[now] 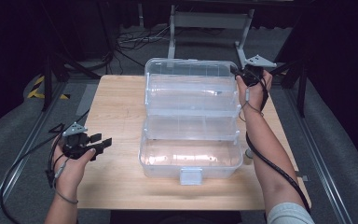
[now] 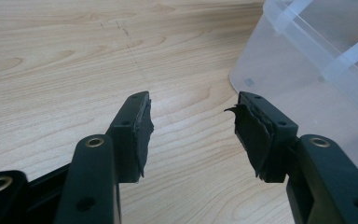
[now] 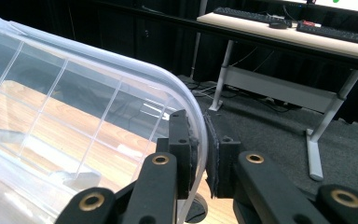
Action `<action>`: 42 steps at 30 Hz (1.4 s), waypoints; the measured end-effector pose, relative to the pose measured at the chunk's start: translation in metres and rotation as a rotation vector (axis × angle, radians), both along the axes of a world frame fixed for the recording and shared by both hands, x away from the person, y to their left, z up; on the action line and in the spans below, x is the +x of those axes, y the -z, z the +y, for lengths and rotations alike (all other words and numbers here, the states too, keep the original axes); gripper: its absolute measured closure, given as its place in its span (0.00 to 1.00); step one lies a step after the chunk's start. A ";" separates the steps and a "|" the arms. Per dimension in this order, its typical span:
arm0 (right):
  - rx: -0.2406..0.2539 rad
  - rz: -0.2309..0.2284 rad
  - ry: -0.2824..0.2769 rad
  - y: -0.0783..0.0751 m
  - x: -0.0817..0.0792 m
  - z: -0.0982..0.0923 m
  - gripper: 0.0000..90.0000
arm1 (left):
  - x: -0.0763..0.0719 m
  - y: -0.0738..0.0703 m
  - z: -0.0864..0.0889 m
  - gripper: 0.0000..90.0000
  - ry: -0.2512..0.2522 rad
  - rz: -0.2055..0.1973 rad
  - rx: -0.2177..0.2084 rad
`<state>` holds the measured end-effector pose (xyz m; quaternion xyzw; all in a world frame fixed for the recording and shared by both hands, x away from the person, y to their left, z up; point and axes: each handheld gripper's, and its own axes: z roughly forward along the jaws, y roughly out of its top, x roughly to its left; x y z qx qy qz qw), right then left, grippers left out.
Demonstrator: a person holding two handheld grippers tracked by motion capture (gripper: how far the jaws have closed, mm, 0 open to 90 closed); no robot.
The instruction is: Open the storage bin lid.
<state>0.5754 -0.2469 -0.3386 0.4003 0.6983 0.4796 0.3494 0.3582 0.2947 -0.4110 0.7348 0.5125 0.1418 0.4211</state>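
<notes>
**Right hand-held gripper clamped on open box lid, left one idle**

From the high view I see a clear plastic box [image 1: 191, 140] standing open in the middle of the wooden surface [image 1: 116, 116], its latch tab facing the near edge. The lid [image 1: 191, 77] stands raised at the far side, with see-through tiered trays stepped between lid and base.

My right hand-held gripper [image 1: 248, 74] is up at the far right corner of the lid. In the right gripper view the right hand-held gripper [image 3: 200, 149] has the rounded rim of the lid [image 3: 98, 93] running between its two black pads; the jaws stand narrow, pads against the plastic on both sides, so I read it as grasping the lid edge. Beyond it I see dark floor and a desk frame.

My left hand-held gripper [image 1: 98, 142] sits low at the left side of the surface, well apart from the box and pointing toward it. In the left gripper view the left hand-held gripper [image 2: 193, 121] is released: jaws spread wide, only bare wood between them, pad rubber frayed at the edges. The lower corner of the box [image 2: 307, 70] shows at upper right, apart from the jaws.
</notes>
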 end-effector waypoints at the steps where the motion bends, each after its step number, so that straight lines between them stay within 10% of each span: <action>1: -0.001 0.001 0.000 0.001 0.001 0.000 0.91 | 0.000 0.000 0.000 0.52 0.001 0.001 0.001; 42: 0.055 0.072 -0.022 0.034 0.027 -0.003 0.91 | 0.002 0.004 0.004 0.52 -0.010 0.011 -0.007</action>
